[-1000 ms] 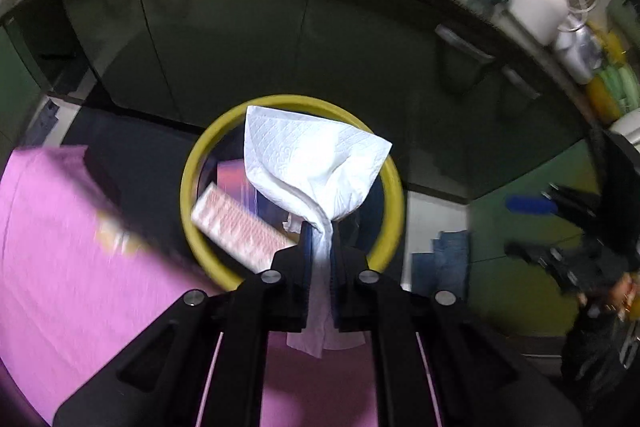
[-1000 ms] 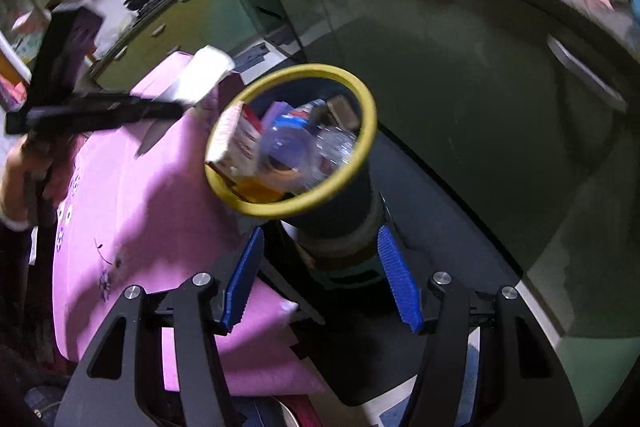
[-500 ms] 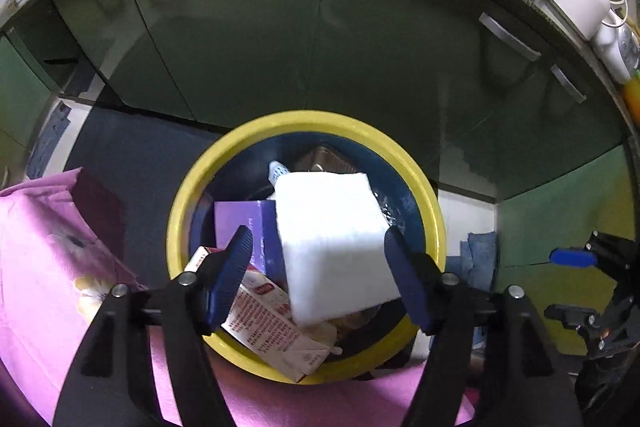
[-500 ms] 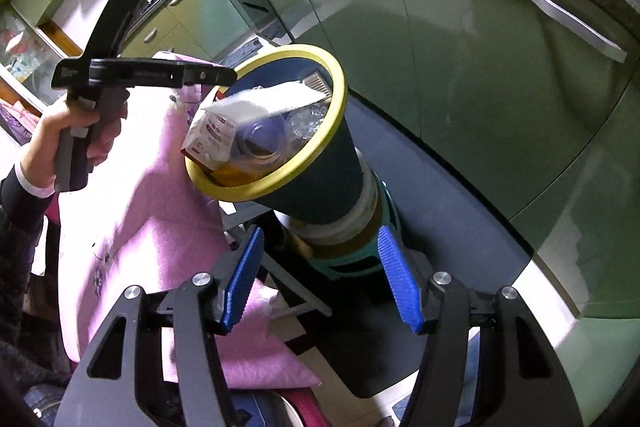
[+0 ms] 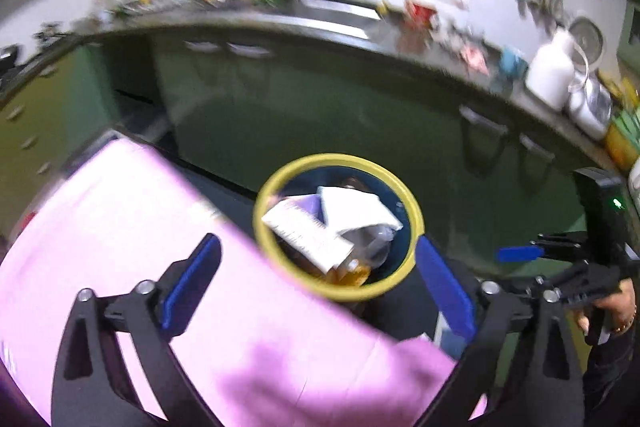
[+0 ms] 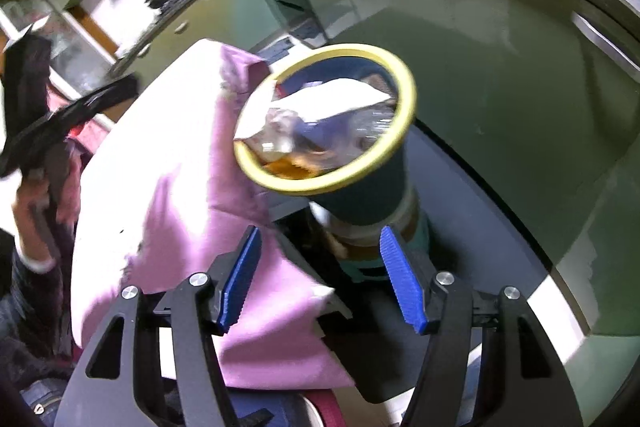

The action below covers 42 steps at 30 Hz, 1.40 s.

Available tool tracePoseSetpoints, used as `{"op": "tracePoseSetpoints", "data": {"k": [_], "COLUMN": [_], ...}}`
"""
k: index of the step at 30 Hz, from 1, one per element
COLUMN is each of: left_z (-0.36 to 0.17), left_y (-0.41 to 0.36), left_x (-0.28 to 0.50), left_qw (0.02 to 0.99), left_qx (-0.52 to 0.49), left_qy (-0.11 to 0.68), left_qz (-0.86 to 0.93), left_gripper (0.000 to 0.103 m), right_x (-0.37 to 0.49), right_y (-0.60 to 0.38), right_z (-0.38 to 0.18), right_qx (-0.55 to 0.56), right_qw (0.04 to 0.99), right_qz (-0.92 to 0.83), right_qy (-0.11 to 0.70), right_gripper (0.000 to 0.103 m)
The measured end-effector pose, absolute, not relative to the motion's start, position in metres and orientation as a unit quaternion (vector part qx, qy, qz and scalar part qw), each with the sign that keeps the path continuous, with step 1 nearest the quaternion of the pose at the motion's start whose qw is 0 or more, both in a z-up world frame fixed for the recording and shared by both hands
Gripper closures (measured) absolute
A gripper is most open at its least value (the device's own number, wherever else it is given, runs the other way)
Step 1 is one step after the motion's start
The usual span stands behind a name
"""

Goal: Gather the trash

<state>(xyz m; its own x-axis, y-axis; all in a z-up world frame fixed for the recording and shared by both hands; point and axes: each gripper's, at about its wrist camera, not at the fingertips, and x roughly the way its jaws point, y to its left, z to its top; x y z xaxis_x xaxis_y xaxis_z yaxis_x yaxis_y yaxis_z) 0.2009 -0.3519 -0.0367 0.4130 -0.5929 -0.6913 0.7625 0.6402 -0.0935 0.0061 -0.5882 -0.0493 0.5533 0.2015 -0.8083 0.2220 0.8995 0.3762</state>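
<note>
— Yellow-rimmed bin (image 5: 416, 215) beside the pink cloth (image 5: 132, 227), green cabinets (image 5: 320, 107) behind. Where's the trash?

— White napkin (image 5: 352, 209) lies on top inside, touching a carton (image 5: 304, 233).

— Left gripper (image 5: 316, 291)?

— Spread wide, empty, near side of the bin.

— Right gripper (image 6: 320, 279)?

— Also spread, empty, low by the bin's base.

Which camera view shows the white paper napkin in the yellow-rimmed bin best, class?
The left wrist view. It looks down into the yellow-rimmed dark blue bin, so the white paper napkin shows nearly its full face on top of the trash. The right wrist view sees the napkin obliquely, foreshortened to a thin, blurred sliver.
</note>
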Motion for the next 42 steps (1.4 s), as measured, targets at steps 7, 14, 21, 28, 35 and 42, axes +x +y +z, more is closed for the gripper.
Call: {"op": "tracePoseSetpoints", "data": {"k": [7,14,21,28,35,42], "left_z": [-0.026,-0.033,-0.041,-0.027,-0.015,-0.011], "left_y": [-0.207,-0.099,-0.048,-0.041,-0.043,-0.040], "left_x": [0.140,0.093,0.057,0.031,0.020,0.014], "left_qw": [0.894,0.921,0.932,0.942,0.948,0.950], "left_qx": [0.086,0.023,-0.010,-0.015,-0.008,-0.011], "left_qy": [0.332,0.351,0.350,0.317,0.299,0.298], "left_qz": [-0.288,-0.165,-0.095,-0.107,-0.106,-0.092], "left_gripper": [0.006,0.006,0.006,0.006,0.006,0.006], "right_x": [0.018,0.010,-0.014,-0.041,-0.073,-0.092], "right_y": [-0.523,-0.457,-0.420,-0.400,-0.405,-0.402], "right_z": [-0.031,-0.006,0.019,0.031,0.043,0.058], "right_qx": [0.196,0.143,0.103,0.076,0.064,0.052], "right_qw": [0.870,0.891,0.908,0.921,0.935,0.944], "right_qz": [0.053,0.078,0.069,0.061,0.007,0.007], "right_qy": [0.449,0.424,0.399,0.378,0.348,0.325], "right_gripper": [0.024,0.005,0.005,0.005,0.005,0.005]}}
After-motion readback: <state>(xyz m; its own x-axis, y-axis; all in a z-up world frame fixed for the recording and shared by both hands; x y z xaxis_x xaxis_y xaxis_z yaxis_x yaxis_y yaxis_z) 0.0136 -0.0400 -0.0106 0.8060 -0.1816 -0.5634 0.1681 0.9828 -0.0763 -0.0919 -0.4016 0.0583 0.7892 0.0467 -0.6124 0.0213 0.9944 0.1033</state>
